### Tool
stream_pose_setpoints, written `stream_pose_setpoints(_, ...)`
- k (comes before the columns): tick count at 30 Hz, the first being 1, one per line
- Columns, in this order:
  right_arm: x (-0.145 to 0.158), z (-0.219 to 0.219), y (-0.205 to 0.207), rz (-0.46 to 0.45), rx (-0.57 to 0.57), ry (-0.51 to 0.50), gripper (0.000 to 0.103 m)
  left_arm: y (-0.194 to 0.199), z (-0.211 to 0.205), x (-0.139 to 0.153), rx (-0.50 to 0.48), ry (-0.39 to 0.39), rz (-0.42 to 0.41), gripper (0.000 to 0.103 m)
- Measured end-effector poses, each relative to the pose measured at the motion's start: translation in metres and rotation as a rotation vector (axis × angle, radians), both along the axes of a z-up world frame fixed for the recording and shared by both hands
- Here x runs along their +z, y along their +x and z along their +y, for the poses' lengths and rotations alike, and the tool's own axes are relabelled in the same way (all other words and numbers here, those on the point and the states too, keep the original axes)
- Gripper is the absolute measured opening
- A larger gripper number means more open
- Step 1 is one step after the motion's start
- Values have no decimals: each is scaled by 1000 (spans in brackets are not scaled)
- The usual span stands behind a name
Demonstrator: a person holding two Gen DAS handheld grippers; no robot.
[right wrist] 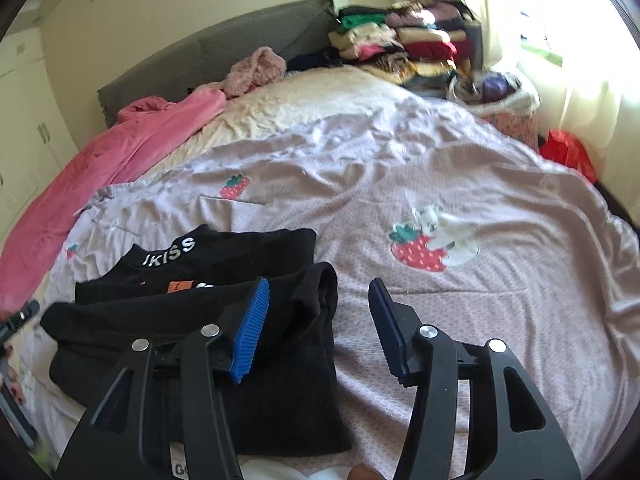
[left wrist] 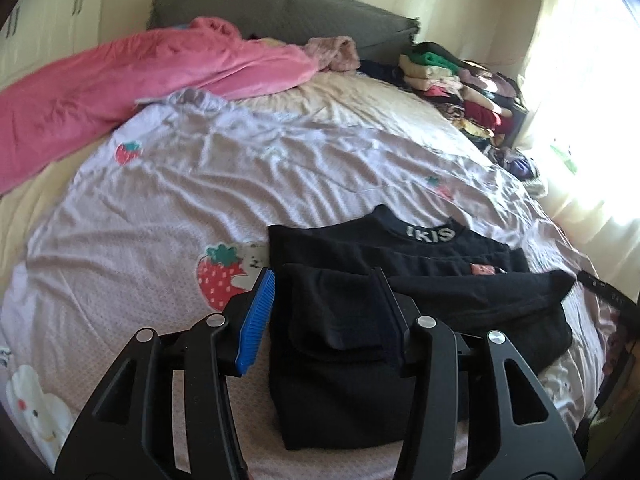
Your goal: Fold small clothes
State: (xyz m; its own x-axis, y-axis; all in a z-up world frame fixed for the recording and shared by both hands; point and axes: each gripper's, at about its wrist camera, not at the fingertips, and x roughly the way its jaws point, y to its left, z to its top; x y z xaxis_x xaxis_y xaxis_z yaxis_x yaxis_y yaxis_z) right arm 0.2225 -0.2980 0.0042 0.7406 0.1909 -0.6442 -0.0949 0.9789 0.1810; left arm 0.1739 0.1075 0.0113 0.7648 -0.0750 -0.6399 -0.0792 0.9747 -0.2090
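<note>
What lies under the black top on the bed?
The black top lies on the strawberry-print cover. What the cover shows directly beneath it is hidden by the garment.

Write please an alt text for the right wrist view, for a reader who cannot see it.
The open right gripper hangs over a partly folded black top on a bed sheet printed with strawberries. A pink blanket lies at left, and a pile of folded clothes sits near the window.

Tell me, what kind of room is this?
Most likely a bedroom: a wide bed with a strawberry-print sheet, a grey headboard behind it, and a stack of folded clothes in the far corner by the window.
</note>
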Motion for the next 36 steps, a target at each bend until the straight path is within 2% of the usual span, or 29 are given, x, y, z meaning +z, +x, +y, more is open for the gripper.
stream_pose_setpoints(4, 3, 23, -19, -25, 117, -44, 51, -5, -27, -3, -89, 33, 8, 40)
stream_pose_setpoints(10, -16, 66, -36, 27, 272, -135, 51, -4, -72, -39, -214, 105, 99, 40)
stream_pose_setpoints(14, -38, 82, -30, 96, 279, -196, 50, 0, -83, -62, -218, 176, 134, 40)
stream_pose_setpoints(19, -63, 87, -12, 159, 256, -233, 49, 5, -84, -66, -209, 211, 123, 40)
stream_pose_setpoints(24, -62, 94, 0, 137, 253, -268, 49, 12, -83, -65, -199, 218, 116, 41)
stream_pose_setpoints(28, -59, 92, 13, 142, 234, -245, 49, 19, -81, -65, -191, 214, 113, 41)
stream_pose_setpoints(36, -54, 96, 42, 141, 210, -225, 49, 37, -75, -63, -187, 199, 109, 48)
